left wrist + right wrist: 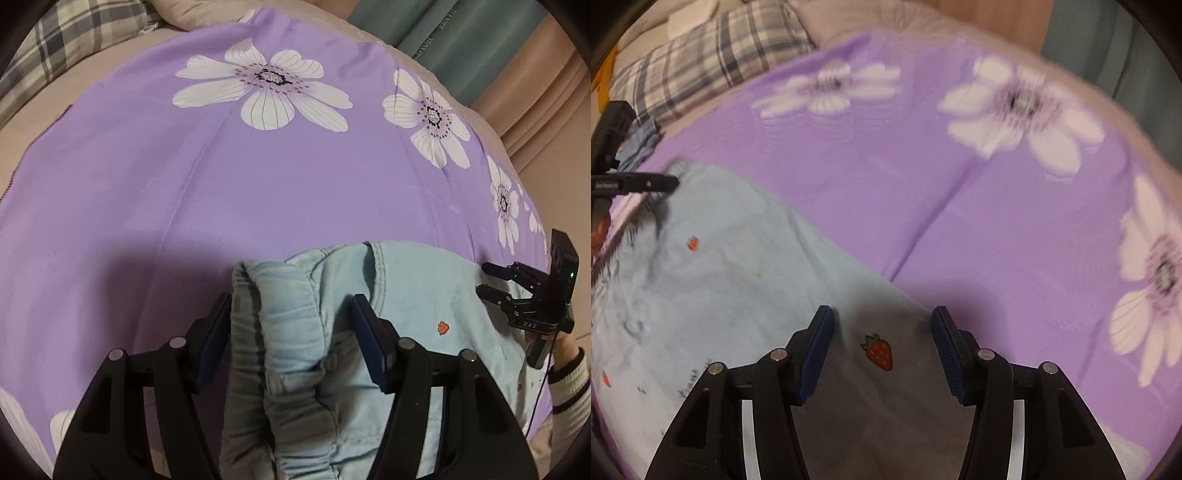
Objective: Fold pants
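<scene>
Light blue pants (406,306) with small strawberry prints lie on a purple flowered sheet (221,192). My left gripper (291,306) is open, its jaws on either side of the bunched elastic waistband (280,295). My right gripper (882,317) is open over the pants (738,266), a strawberry print (878,351) between its jaws. The right gripper also shows in the left wrist view (491,280) at the pants' right edge. The left gripper shows in the right wrist view (670,181) at the pants' far left corner.
A plaid pillow (709,62) lies at the head of the bed, also in the left wrist view (62,48). A teal curtain (454,40) hangs beyond the bed's far right edge. The sheet spreads wide ahead of both grippers.
</scene>
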A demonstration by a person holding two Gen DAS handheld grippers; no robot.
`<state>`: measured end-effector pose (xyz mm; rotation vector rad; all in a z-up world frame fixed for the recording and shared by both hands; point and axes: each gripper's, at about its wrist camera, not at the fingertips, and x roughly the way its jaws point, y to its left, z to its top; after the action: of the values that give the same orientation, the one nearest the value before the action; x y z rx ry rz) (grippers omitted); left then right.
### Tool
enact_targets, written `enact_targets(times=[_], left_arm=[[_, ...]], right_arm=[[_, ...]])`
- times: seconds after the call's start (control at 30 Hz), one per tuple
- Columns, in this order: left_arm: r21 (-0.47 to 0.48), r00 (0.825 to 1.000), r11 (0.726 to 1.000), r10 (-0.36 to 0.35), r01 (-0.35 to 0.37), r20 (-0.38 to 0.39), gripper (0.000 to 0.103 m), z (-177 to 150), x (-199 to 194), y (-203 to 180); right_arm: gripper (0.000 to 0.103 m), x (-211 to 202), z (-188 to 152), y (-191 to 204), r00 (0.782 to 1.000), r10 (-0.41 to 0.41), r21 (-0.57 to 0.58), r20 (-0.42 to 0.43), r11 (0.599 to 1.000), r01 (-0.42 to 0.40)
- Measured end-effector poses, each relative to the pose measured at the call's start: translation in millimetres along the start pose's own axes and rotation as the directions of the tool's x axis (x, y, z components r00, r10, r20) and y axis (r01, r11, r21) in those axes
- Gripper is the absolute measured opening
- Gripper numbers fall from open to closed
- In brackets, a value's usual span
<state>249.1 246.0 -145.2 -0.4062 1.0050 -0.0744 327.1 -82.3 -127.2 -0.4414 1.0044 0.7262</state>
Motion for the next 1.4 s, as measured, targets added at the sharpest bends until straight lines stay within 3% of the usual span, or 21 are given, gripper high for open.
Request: enact_targets(times=[0.03, 0.1, 0.17, 0.2, 0.23, 0.27, 0.33, 0.53, 0.63, 0.9, 1.13, 1.27, 1.4], left_arm=[[-0.005, 1.0, 1.0, -0.004, 0.004, 0.006, 0.05, 1.1, -0.2, 0.4], [-0.013, 1.0, 1.0, 0.001, -0.001, 0.011, 0.041, -0.7, -2.6, 1.5], [-0.023, 1.0, 1.0, -0.009, 0.009, 0.012, 0.037, -3.4, -4.4, 2.5], [-0.027, 1.0, 1.0, -0.012, 0.013, 0.014, 0.034, -5.7, -6.6, 2.2], [-0.028, 1.0, 1.0, -0.013, 0.013, 0.017, 0.032, -7.1, -9.0, 1.0], [-0.021, 1.0, 1.0, -0.007, 0.008, 0.027, 0.031, -9.2, -13.9, -3.1], [-0.005, 0.999, 1.0, 0.001, -0.001, 0.042, 0.029, -11.2, -22.1, -9.5], [0.105, 0.994, 0.993, 0.043, -0.055, 0.105, 0.028, -28.3, -63.4, -35.7], [0.118, 0.992, 0.992, 0.024, -0.038, 0.121, 0.028, -41.8, -80.8, -38.8], [0.229, 0.989, 0.972, 0.018, -0.052, 0.146, 0.028, -94.4, -119.3, -65.5], [0.339, 0.986, 0.937, 0.025, -0.079, 0.162, 0.028, -144.6, -137.4, -81.0], [0.387, 0.982, 0.919, -0.001, -0.073, 0.188, 0.028, -166.1, -148.8, -90.8], [0.409, 0.983, 0.908, 0.017, -0.091, 0.181, 0.028, -176.5, -148.6, -89.7]], right_arm=[[0.055, 2.0, -1.2, -2.0, 1.0, 0.012, 0.01, 0.003, 1.0, -0.012], [0.055, 1.1, -2.0, -2.0, 1.0, 0.02, 0.026, 0.016, 0.999, -0.021], [0.048, -0.4, -2.7, 1.2, 1.0, 0.016, 0.022, 0.021, 1.0, -0.016], [0.036, -1.8, -4.2, 3.5, 1.0, 0.012, 0.014, 0.024, 1.0, -0.013], [0.016, -3.6, -5.2, 5.0, 1.0, 0.011, 0.01, 0.027, 1.0, -0.011], [0.006, -6.4, -6.4, 7.0, 1.0, 0.004, 0.008, 0.03, 1.0, -0.005], [0.004, -9.4, -10.0, 15.4, 0.999, -0.035, -0.015, 0.029, 0.999, 0.035], [0.003, -37.0, -12.8, 34.3, 0.991, -0.111, -0.027, 0.076, 0.993, 0.113], [0.001, -64.5, -18.4, 42.4, 0.983, -0.138, -0.019, 0.117, 0.99, 0.142], [0.001, -138.4, -62.2, 77.9, 0.959, -0.187, -0.003, 0.213, 0.981, 0.192], [0.001, -154.6, -106.4, 118.4, 0.963, -0.203, -0.045, 0.177, 0.976, 0.214], [0.004, -152.4, -111.6, 116.2, 0.963, -0.221, -0.038, 0.155, 0.973, 0.23], [0.038, -148.7, -103.4, 116.8, 0.948, -0.266, -0.073, 0.174, 0.957, 0.282]])
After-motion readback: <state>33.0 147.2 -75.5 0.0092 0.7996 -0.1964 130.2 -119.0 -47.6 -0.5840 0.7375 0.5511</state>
